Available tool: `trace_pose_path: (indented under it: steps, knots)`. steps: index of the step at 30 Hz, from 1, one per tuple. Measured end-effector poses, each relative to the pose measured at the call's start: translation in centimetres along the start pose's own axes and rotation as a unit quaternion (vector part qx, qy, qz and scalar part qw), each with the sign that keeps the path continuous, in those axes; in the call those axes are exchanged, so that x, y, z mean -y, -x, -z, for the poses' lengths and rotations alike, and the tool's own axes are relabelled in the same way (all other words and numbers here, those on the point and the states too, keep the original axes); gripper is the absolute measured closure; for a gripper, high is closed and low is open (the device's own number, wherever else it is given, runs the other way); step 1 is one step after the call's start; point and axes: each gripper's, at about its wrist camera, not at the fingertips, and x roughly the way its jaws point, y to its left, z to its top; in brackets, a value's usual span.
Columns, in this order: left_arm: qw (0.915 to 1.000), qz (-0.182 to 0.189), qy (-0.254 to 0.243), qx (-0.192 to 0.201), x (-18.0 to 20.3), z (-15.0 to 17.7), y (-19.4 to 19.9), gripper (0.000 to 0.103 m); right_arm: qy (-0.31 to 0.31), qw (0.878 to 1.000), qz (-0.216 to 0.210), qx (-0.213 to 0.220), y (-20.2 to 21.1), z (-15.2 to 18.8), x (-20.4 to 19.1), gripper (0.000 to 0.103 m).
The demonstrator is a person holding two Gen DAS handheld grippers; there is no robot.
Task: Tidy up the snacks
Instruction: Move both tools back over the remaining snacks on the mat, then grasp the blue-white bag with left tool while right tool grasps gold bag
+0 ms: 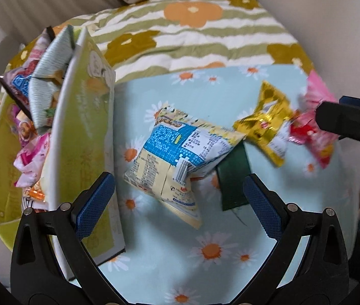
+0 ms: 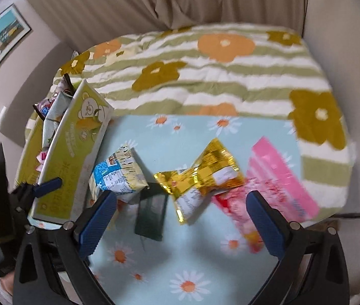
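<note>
Daisy cloth point(image 1: 180, 267) lay over the bed. Green box point(image 1: 85, 152), at 9 o'clock, stood stuffed with snacks. Left claw point(image 1: 177, 203) hung spread, empty, above the blue-yellow packet point(image 1: 169, 157). Right claw point(image 2: 180, 221) was spread, empty, over the gold packet point(image 2: 202, 175); pink packet point(image 2: 279, 178) at 3 o'clock.

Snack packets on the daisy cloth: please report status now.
Left gripper open, right gripper open, both empty. Yellow-blue packet, gold packet, pink packet loose on cloth. Green box already holds several. Dark green packet beneath.
</note>
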Motion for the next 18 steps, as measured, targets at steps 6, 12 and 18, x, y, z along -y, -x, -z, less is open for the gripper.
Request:
trace_pose_path:
  steps: [6,12,18]
  knots:
    - [0.9994,-0.023,-0.025,-0.011,0.4,-0.9,-2.8,0.002,-0.025,0.999,-0.018,-0.041,-4.2,-0.8,0.3,0.008]
    - [0.9981,-0.024,-0.046,-0.033,0.8,-1.9,-6.1,0.004,-0.065,0.994,-0.015,-0.085,-7.7,-1.7,1.4,0.018]
    - [0.9969,-0.012,-0.039,-0.067,0.1,-2.8,-9.2,0.007,-0.083,0.991,-0.006,-0.101,-9.3,-2.7,1.9,0.019]
